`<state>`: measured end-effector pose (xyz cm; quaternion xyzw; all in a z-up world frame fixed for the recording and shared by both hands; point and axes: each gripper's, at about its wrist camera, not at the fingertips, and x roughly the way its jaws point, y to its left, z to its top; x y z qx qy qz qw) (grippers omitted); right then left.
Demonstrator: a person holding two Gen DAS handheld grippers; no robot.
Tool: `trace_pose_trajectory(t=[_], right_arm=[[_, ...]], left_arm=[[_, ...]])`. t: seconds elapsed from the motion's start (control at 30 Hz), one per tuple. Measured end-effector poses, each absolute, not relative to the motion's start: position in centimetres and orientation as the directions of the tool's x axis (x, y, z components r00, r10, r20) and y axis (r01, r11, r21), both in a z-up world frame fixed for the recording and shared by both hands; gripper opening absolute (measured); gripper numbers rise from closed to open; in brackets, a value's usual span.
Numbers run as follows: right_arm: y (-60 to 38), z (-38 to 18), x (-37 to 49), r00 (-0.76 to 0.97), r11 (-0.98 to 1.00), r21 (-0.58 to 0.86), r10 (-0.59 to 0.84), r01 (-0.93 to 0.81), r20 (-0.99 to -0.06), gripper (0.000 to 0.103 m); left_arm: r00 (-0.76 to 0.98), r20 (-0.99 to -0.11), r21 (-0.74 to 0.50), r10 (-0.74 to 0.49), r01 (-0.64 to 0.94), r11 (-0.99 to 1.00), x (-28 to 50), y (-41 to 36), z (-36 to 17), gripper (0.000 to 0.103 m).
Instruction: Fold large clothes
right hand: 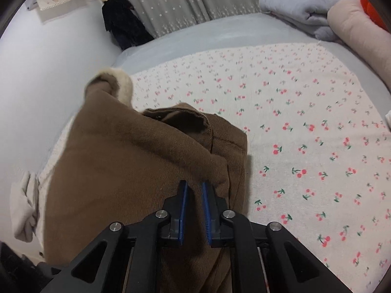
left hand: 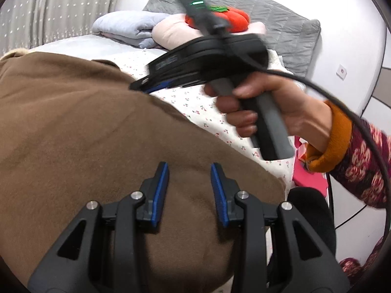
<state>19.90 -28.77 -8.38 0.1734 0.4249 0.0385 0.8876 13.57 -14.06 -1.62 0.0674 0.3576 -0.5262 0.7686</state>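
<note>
A: Where is the brown coat [right hand: 136,161], and which way does it run?

B: It lies on the cherry-print sheet [right hand: 305,131] of the bed. In the right wrist view its long axis runs from the camera toward the far-left bed corner, with the cream fleece collar [right hand: 114,78] at the far end.

A: And the right gripper [right hand: 194,190]?

B: Its jaws stand narrow, with a ridge of brown cloth between the blue pads; I cannot tell if they press it.

A: The left gripper [left hand: 189,173]?

B: Jaws spread wide, hovering over the coat [left hand: 85,134] near its rounded edge, holding nothing. The right hand [left hand: 266,105] holds its tool above the sheet.

A: Any containers?

B: None visible. At the headboard end sit folded grey blankets [right hand: 298,9], a pink pillow [left hand: 171,30] and an orange plush [left hand: 234,19].
</note>
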Motion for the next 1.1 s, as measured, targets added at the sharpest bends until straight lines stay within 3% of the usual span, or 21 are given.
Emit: trace_pose_trajectory(t=[0.07, 0.2, 0.43, 0.67, 0.83, 0.97, 1.1], right_arm=[[-28.5, -6.5, 17.9, 0.663, 0.932, 0.359, 0.239, 0.047, -0.709, 0.021], [-26.8, -4.5, 14.1, 0.68, 0.936, 0.349, 0.286, -0.048, -0.675, 0.023], [-24.1, -5.2, 9.3, 0.663, 0.95, 0.291, 0.29, -0.112, -0.691, 0.023], [-21.0, -4.3, 6.7, 0.708, 0.966, 0.204, 0.257, -0.161, -0.657, 0.03], [-19.7, -7.5, 7.5, 0.639, 0.989, 0.099, 0.148, -0.112, -0.755, 0.032], [-21.7, -11.4, 8.9, 0.57, 0.979, 0.2, 0.187, -0.04, -0.8, 0.039], [-22.6, -12.1, 8.9, 0.594, 0.964, 0.267, 0.215, 0.0, -0.775, 0.041]], left_arm=[[0.201, -0.613, -0.286, -0.764, 0.845, 0.451, 13.7, -13.2, -1.0, 0.038], [0.209, -0.615, -0.29, -0.761, 0.837, 0.464, 13.4, -12.4, -0.1, 0.039], [0.335, -0.6, -0.229, -0.727, 0.798, 0.557, 12.4, -8.4, 3.1, 0.06], [0.445, -0.648, -0.185, -0.619, 0.696, 0.694, 13.0, -5.1, 2.2, 0.062], [0.462, -0.638, -0.159, -0.616, 0.704, 0.692, 12.2, -5.7, 0.7, 0.065], [0.447, -0.654, -0.151, -0.61, 0.713, 0.685, 12.1, -6.3, -0.7, 0.065], [0.483, -0.655, -0.102, -0.581, 0.706, 0.701, 11.6, -6.6, -0.7, 0.065]])
